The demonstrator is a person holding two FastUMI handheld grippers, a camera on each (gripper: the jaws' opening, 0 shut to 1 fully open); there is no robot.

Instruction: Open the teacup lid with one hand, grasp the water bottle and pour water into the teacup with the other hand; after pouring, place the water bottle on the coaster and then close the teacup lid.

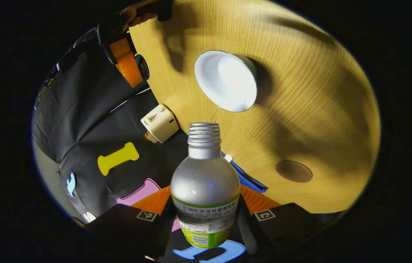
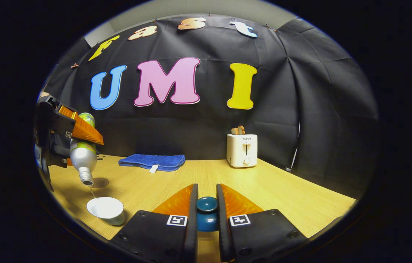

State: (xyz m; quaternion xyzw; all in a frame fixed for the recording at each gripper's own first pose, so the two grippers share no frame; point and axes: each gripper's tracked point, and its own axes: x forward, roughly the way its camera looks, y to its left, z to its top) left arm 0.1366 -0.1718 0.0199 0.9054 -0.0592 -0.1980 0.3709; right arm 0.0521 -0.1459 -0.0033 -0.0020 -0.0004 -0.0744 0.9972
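Note:
My left gripper (image 1: 206, 219) is shut on a silver water bottle (image 1: 205, 190) with a green label, tipped mouth-down toward the open white teacup (image 1: 226, 80). In the right gripper view that bottle (image 2: 83, 153) hangs tilted above the teacup (image 2: 106, 209), and a thin stream of water falls into it. My right gripper (image 2: 206, 210) is shut on the dark teal teacup lid (image 2: 207, 213), held off to the right of the cup above the table. A round brown coaster (image 1: 293, 171) lies on the wooden table (image 1: 319, 109), also behind the cup (image 2: 100, 182).
A blue folded cloth (image 2: 153, 161) lies at the back of the table. A white toaster (image 2: 242, 149) with bread in it stands at the back right. The other gripper and a hand (image 1: 125, 47) show at the far top left.

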